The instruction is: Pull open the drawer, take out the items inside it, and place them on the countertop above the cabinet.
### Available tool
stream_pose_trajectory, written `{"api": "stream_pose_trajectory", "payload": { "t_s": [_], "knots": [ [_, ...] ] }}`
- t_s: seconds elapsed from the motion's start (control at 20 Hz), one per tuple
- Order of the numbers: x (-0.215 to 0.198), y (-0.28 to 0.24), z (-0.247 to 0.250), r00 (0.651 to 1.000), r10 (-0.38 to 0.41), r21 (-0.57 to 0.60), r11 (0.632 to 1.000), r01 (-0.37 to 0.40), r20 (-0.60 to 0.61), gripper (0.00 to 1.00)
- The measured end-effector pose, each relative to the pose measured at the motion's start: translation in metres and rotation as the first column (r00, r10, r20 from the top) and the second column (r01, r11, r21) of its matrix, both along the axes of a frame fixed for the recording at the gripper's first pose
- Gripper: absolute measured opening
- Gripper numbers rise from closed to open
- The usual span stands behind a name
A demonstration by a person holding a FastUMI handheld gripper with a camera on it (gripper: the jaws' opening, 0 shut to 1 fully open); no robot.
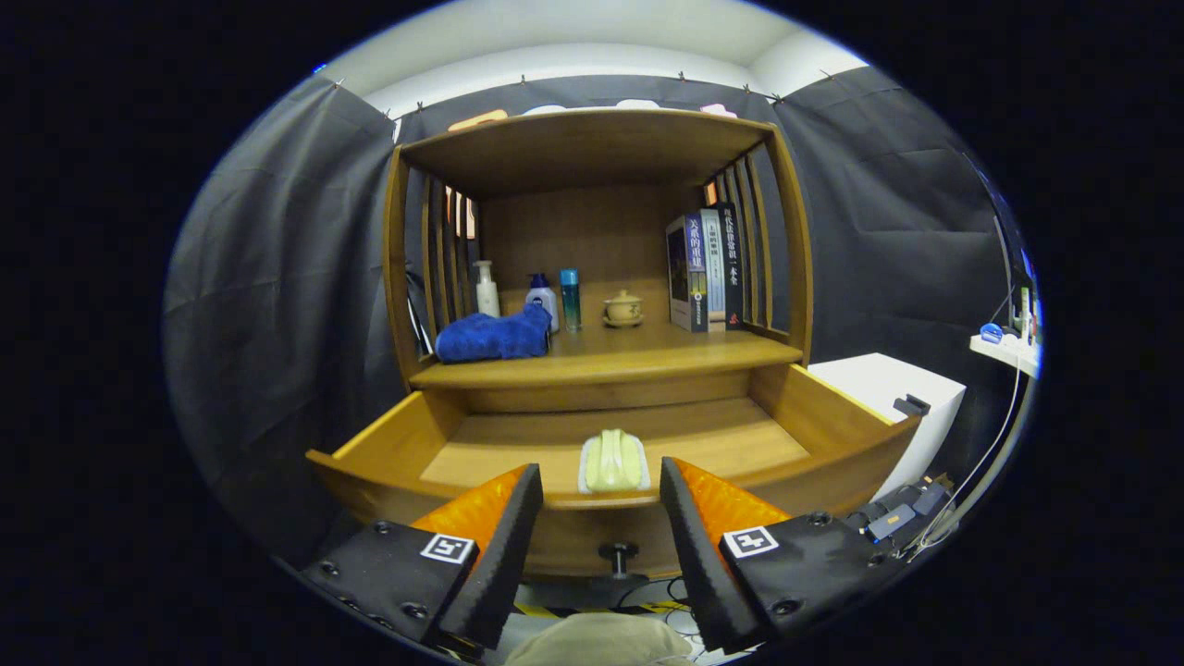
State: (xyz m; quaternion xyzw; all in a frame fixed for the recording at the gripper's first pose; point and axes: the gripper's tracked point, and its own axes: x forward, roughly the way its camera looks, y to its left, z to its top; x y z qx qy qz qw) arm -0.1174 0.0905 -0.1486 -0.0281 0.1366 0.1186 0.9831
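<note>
The wooden drawer [398,439] stands pulled open below the cabinet's countertop [647,356]. On the drawer floor, close to its front wall, lies a pale yellow-green item on a white base [613,461]. My gripper [599,486] is open, its two black and orange fingers spread wide above the drawer's front wall, with the pale item just ahead and between them. Nothing is held. The drawer's dark knob [619,555] shows below, between the fingers.
On the countertop rest a blue towel [495,336], a white pump bottle [487,289], two more bottles [556,301], a small lidded pot [622,308] and several upright books [707,268]. A white box [893,393] stands right of the drawer; cables lie on the floor.
</note>
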Motion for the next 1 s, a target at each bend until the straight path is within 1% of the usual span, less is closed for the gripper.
{"api": "stream_pose_trajectory", "payload": {
  "t_s": [0.15,0.3,0.45,0.5,0.55,0.65,0.75,0.9,1.0],
  "knots": [
    [0.029,0.007,0.022,1.0,0.0,0.02,1.0,0.0,-0.009,0.88],
    [0.053,0.015,0.034,0.999,0.004,0.013,1.0,-0.004,-0.045,0.93],
    [0.077,0.021,0.038,0.991,-0.009,-0.003,1.0,0.008,-0.134,0.98],
    [0.085,0.024,0.037,0.985,-0.006,-0.006,1.0,0.005,-0.172,0.99],
    [0.095,0.029,0.042,0.984,0.002,0.008,1.0,-0.001,-0.177,0.99],
    [0.116,0.03,0.042,0.979,0.002,-0.016,1.0,-0.005,-0.206,0.99],
    [0.129,0.032,0.031,0.961,0.004,-0.047,0.999,-0.018,-0.275,0.98],
    [0.143,0.04,0.003,0.914,0.006,-0.063,0.997,-0.035,-0.406,0.98],
    [0.153,0.039,-0.016,0.882,-0.005,-0.091,0.995,-0.043,-0.472,0.99]
  ]
}}
